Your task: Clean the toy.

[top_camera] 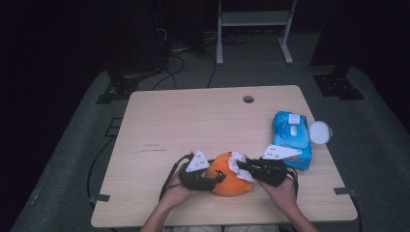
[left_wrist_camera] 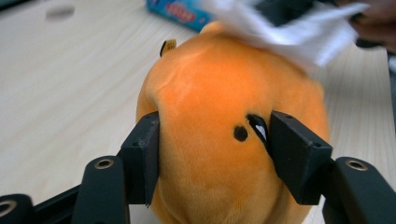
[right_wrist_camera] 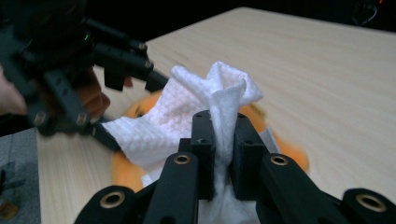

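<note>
Toy: we have an orange plush at the near edge of the table, about 6 o'clock from the table's middle, set between our two grippers.
Left gripper: at the toy's 9 o'clock; in the left gripper view its jaws sit at a middling width on either flank of the toy, the pads touching and denting the pile, so we take it for a steadying hold.
Right gripper: at the toy's 3 o'clock, jaws pinched tight on a white wipe draped over the toy's top.
Wipe pack: at 2 o'clock from the toy, well apart.
Handling: we judge the toy light, soft and squashy, not fragile; the nap gives grip.
Hold: low on the flanks, as now, so it will not roll.
Wipe: limp and thin; we would keep it bunched.
</note>
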